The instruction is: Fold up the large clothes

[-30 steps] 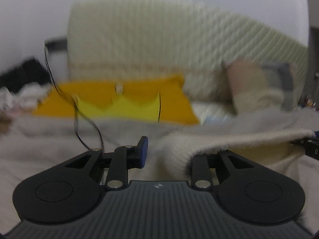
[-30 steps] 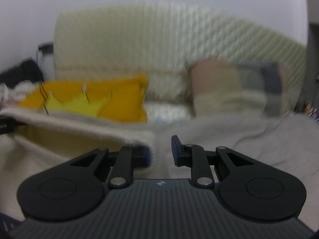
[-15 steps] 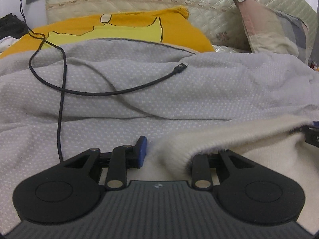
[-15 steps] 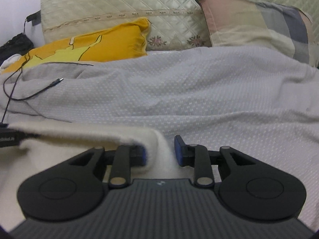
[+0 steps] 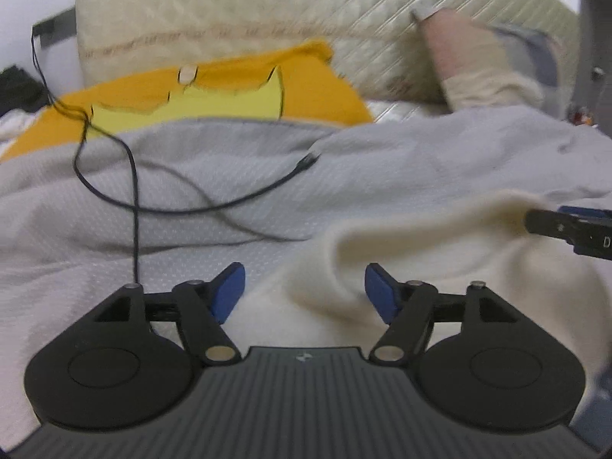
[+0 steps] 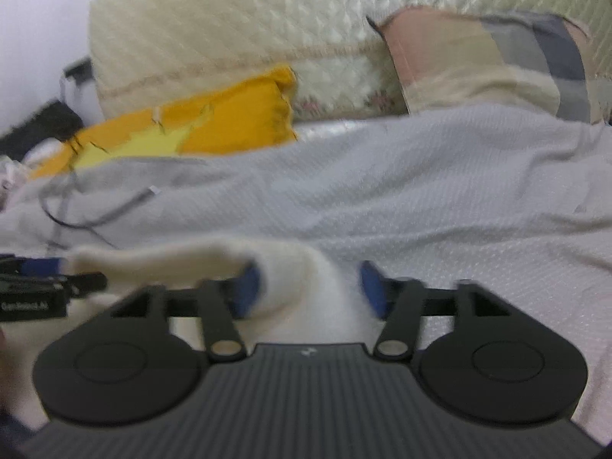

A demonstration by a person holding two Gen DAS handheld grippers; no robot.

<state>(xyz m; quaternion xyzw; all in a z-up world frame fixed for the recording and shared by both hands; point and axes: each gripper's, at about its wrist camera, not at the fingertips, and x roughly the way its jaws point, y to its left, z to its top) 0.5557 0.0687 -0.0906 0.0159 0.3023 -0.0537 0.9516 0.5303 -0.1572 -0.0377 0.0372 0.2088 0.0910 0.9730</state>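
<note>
A cream knitted garment point(image 5: 451, 252) lies on the grey bed cover point(image 5: 214, 252). In the left wrist view its rounded fold sits between the blue pads of my left gripper point(image 5: 304, 287), whose jaws are opening and stand apart from the cloth. The other gripper's black finger shows at the right edge. In the right wrist view the garment point(image 6: 183, 264) has a corner between the pads of my right gripper point(image 6: 310, 290); its jaws are opening too, and the left pad is partly hidden behind the cloth. The left gripper's finger pokes in at the left.
A black cable point(image 5: 134, 191) loops over the grey cover to the left of the garment. Behind it lie an orange and yellow pillow point(image 5: 214, 99), a patchwork pillow point(image 6: 489, 61) and a quilted cream headboard point(image 5: 244, 11).
Both grippers came down toward the bed with the garment's edge pinched, then their jaws spread wide. The cloth edge has dropped onto the cover and lies slack between the pads.
</note>
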